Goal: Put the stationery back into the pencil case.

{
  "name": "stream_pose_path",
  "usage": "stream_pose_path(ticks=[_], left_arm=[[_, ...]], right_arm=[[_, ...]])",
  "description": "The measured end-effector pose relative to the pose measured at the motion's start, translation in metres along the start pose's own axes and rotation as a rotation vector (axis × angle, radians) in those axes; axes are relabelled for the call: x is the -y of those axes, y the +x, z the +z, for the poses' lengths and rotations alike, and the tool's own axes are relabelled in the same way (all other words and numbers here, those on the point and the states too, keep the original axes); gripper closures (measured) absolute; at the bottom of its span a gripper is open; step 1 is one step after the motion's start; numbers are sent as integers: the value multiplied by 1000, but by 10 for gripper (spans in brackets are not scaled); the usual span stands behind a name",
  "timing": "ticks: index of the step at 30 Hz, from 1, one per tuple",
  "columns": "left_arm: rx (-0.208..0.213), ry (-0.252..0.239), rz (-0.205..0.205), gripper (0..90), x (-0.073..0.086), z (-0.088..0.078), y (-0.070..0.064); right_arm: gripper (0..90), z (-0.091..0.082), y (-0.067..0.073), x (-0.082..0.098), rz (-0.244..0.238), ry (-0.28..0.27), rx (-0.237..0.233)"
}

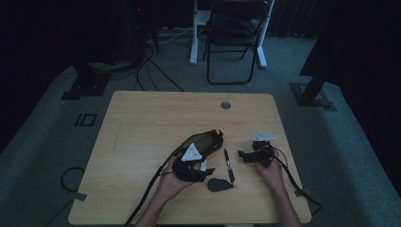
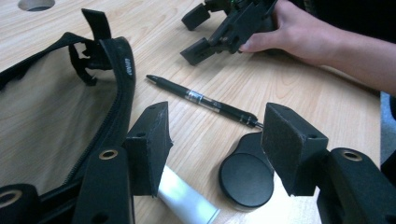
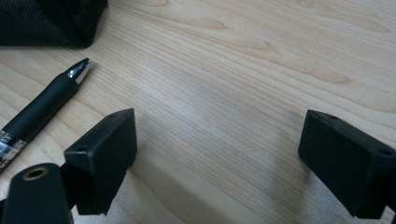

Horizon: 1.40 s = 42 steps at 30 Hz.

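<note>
One pouch, one pen, one round black case, one white tube.

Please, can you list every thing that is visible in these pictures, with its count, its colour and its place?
pouch: one, black, unzipped, table middle
pen: one, black, right of the pouch
round case: one, black, near the pen's end
white tube: one, under the left gripper
table: one, light wood
folding chair: one, black, behind the table
cables: several, black, on the floor
left gripper: one, black, open, by the pouch
right gripper: one, black, open, over bare wood
hands: two, at the near edge
</note>
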<state>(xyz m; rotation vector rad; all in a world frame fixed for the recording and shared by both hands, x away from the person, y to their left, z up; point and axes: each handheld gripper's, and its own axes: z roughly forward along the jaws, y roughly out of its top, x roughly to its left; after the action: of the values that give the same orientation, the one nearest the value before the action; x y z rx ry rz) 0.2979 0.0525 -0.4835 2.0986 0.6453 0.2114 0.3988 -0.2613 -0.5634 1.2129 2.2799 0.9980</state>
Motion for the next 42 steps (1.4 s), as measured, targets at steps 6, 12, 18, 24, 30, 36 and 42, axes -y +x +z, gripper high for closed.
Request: stream_pose_path(ticks=[6, 12, 18, 24, 30, 36, 42], left_arm=[[-6, 22, 25, 416, 1, 3, -5], [-3, 29, 58, 414, 4, 7, -8], [5, 45, 87, 415, 7, 9, -12], [16, 49, 94, 401, 13, 13, -15], [26, 69, 101, 388, 18, 20, -19], [25, 65, 104, 392, 20, 24, -21], [38, 82, 104, 388, 23, 30, -24]], right_arm=[[116, 0, 0, 0, 0, 0, 0], [116, 0, 0, 0, 0, 0, 0], [116, 0, 0, 0, 0, 0, 0], [116, 0, 0, 0, 0, 0, 0], [116, 0, 0, 0, 0, 0, 0], [116, 0, 0, 0, 0, 0, 0], [116, 0, 0, 0, 0, 0, 0]])
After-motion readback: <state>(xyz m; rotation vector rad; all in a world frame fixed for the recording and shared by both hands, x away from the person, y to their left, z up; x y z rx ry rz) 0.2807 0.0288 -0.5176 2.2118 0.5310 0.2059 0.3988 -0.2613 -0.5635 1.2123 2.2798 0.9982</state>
